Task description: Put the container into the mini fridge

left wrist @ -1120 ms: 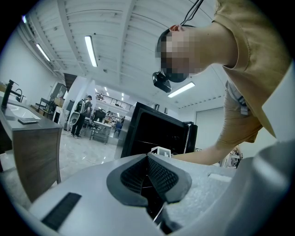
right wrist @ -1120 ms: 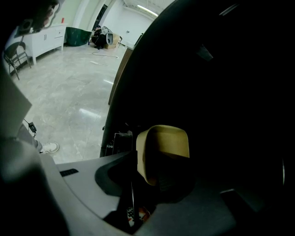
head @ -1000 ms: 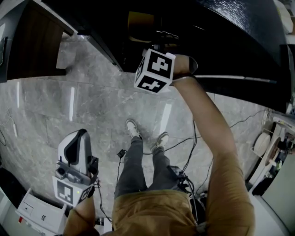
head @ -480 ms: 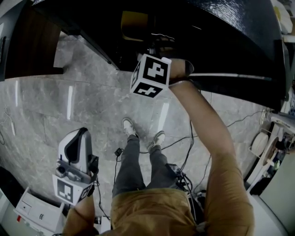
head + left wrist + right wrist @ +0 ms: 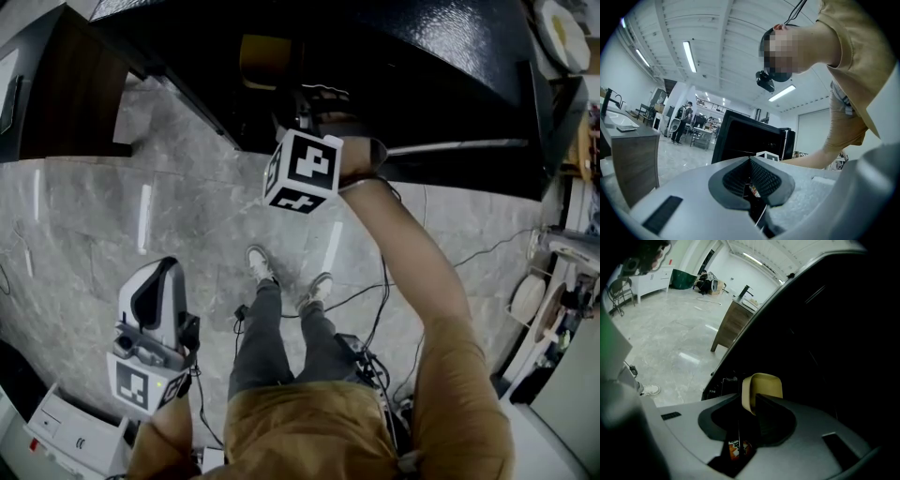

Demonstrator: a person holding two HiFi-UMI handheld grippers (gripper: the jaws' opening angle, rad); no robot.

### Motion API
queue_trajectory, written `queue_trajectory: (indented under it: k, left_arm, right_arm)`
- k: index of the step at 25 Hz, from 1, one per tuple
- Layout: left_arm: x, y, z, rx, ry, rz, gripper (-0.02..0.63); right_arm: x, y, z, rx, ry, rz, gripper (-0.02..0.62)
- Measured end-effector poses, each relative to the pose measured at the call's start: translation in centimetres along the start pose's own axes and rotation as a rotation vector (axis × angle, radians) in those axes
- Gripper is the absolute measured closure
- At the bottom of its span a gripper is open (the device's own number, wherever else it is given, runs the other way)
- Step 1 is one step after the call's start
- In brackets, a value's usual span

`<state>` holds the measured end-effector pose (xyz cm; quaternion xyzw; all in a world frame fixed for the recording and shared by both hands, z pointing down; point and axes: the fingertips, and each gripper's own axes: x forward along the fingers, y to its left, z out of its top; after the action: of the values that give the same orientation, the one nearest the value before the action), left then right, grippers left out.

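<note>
A yellow container [image 5: 258, 58] [image 5: 761, 385] stands inside the dark open mini fridge [image 5: 450, 56] [image 5: 834, 333]. My right gripper [image 5: 317, 98] [image 5: 752, 400] reaches into the fridge's mouth and points down at a slant, just short of the container. Its jaws have just been closing; a narrow gap shows between them with nothing in it, and the container stands beyond the tips. My left gripper [image 5: 161, 274] [image 5: 750, 161] hangs low at the left over the floor, pointing level toward the fridge [image 5: 745, 140], its mesh pads together and empty.
A brown wooden cabinet [image 5: 66, 94] [image 5: 733, 326] stands left of the fridge. Cables [image 5: 375, 291] trail over the marble floor by the person's shoes [image 5: 262, 267]. A white box [image 5: 66, 436] sits at the lower left. People [image 5: 684, 122] stand far off.
The right gripper's marker cube has drifted a little left and back from the fridge's inside. The container stays where it stood. The left gripper has barely shifted in the picture.
</note>
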<state>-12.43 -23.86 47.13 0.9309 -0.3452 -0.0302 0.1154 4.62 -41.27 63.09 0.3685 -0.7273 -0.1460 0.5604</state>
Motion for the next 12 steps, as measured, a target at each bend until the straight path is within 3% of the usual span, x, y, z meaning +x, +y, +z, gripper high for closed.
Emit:
queue_trajectory:
  k: [12]
  left_arm:
    - [-0.2,-2.5,1.6,-0.005,-0.04,0.014,0.604]
  right_arm:
    - [-4.7,2.1,0.4,-0.016,-0.022,0.031,0.586]
